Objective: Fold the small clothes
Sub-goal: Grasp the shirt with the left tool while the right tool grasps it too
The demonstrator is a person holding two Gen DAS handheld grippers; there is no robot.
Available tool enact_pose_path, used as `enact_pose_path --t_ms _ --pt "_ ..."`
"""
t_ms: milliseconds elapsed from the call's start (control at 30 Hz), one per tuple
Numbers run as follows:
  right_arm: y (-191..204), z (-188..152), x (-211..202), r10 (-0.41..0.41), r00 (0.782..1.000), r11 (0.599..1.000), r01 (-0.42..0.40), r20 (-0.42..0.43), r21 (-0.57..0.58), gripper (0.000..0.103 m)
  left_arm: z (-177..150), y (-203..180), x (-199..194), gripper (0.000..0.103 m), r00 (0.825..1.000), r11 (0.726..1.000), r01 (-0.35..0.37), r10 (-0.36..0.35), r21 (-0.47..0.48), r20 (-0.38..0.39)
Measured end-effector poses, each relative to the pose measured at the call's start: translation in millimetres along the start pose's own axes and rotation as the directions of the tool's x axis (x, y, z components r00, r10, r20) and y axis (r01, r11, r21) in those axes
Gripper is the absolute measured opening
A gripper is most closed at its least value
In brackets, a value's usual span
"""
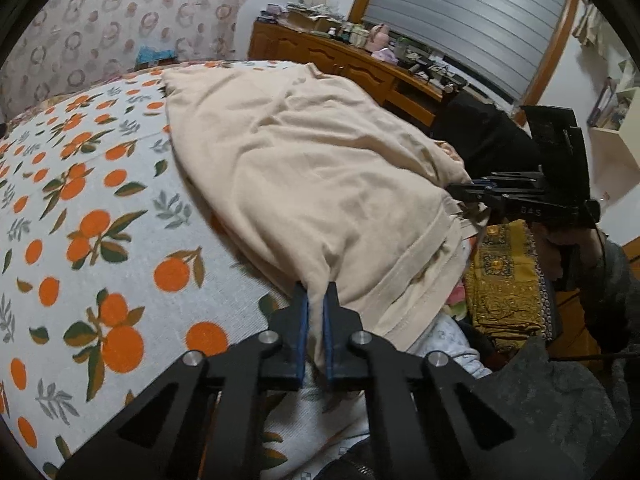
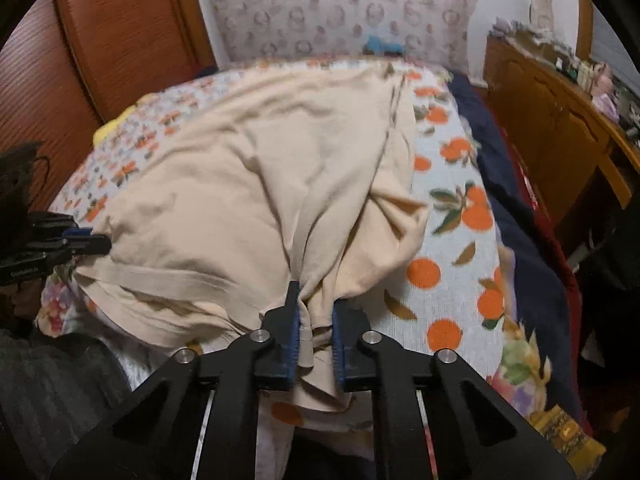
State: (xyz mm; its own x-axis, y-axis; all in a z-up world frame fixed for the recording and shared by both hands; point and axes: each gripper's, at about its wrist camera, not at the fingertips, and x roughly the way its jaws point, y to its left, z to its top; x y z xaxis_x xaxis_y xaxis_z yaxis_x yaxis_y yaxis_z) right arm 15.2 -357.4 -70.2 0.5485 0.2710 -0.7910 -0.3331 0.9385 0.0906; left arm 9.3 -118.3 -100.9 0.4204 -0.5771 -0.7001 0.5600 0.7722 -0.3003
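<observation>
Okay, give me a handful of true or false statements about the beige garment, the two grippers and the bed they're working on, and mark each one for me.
1. The left gripper is shut on the hem edge of the beige garment. True.
2. The right gripper hangs open, clear of the cloth. False: bunched beige fabric sits pinched between its blue pads.
3. The garment lies on a plain white sheet. False: the bed cover is printed with oranges and leaves.
4. A wooden cabinet with cluttered items on top stands beyond the bed. True.
5. The garment is already a neat small square. False: it is spread out, wrinkled and bunched near the right gripper.
</observation>
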Motion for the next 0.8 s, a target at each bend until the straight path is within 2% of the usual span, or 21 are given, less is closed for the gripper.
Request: enact_pose_path --t_ms 233,400,467,700,800 --pt "-8 26 -33 0.041 0.988 0.997 -0.049 0.149 0.052 0.009 38 1 -33 0.002 0.992 1.000 0.007 -0.006 -0.001 0.127" --pt "-11 73 -46 0.062 0.963 0.997 -0.072 0.263 0.030 0.008 84 19 -46 0.002 0.979 0.999 0.035 -0.028 -0.028 0.203" --pt "-12 93 -44 0.059 0.952 0.998 -0.066 0.301 0.014 0.008 105 28 -44 0.002 0.975 0.999 0.007 0.000 -0.031 0.223" --pt "-28 147 -5 0.039 0.951 0.999 -0.040 0.308 -0.003 0.009 159 66 -18 0.002 0.964 0.992 -0.118 0.123 -0.036 0.237" --pt "-39 163 14 0.036 0.957 0.999 -0.038 0.289 0.002 0.009 175 81 0 0.002 0.964 0.990 -0.130 0.137 -0.048 0.227"
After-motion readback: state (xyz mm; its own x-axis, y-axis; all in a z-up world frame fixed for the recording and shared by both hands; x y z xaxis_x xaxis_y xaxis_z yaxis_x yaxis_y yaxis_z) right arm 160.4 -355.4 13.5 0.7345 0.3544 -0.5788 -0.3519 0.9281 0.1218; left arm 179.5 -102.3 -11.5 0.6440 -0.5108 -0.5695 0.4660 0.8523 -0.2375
